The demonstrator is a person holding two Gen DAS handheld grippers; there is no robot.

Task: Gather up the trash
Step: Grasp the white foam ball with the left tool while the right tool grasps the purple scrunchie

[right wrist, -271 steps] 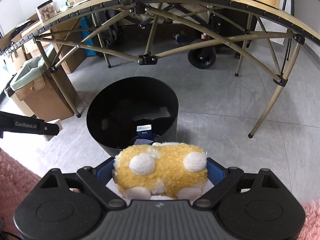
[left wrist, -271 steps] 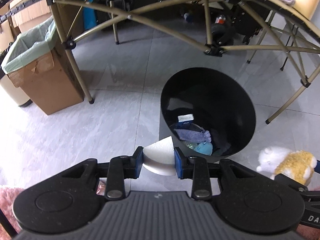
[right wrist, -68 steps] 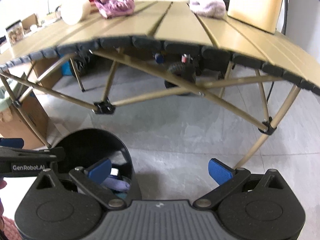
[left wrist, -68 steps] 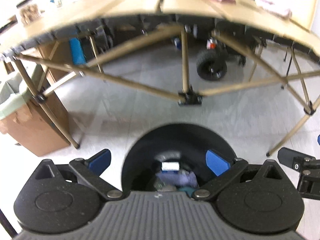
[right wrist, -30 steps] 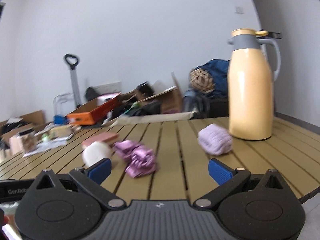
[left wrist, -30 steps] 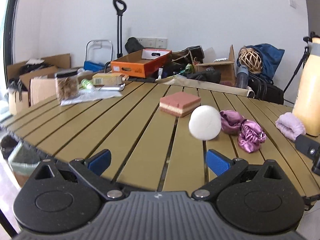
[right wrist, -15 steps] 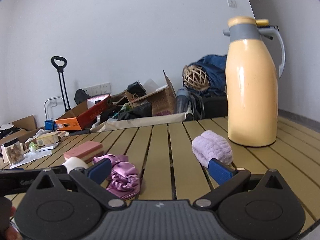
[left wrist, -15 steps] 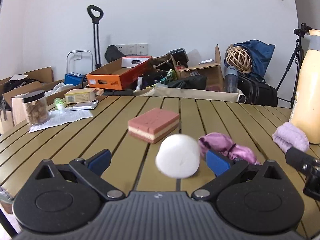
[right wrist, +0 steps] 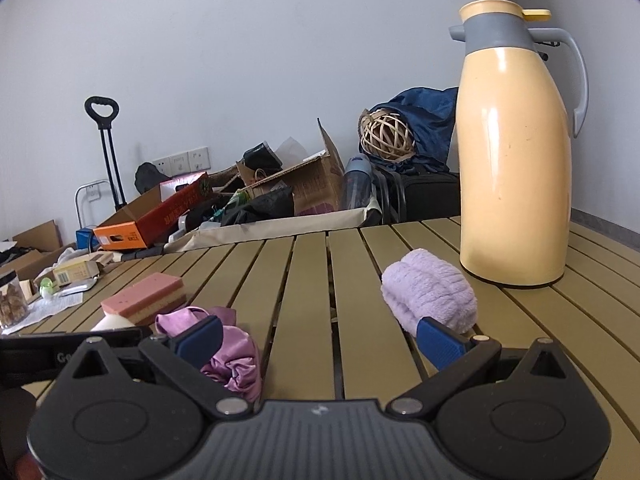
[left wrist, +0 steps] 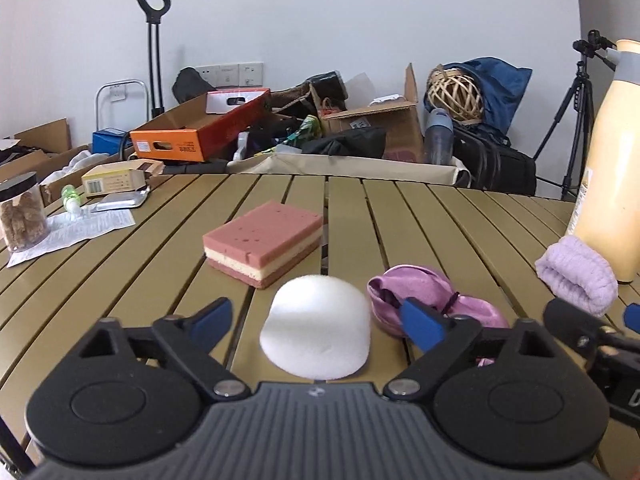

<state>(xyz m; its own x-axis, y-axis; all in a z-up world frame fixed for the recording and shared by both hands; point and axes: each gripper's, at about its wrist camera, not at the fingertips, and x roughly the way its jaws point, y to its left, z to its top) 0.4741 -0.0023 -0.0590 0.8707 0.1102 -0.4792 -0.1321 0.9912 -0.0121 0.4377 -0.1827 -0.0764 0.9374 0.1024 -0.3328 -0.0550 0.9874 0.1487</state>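
Jaws astride white foam dome (left wrist: 318, 334)

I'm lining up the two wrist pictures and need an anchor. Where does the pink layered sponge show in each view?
Left wrist view: the pink layered sponge lies at centre, on the slatted table, just beyond the white foam dome.
Right wrist view: the sponge sits low on the left, behind the crumpled purple cloth.
Shared landmark: the orange cardboard box behind the table.
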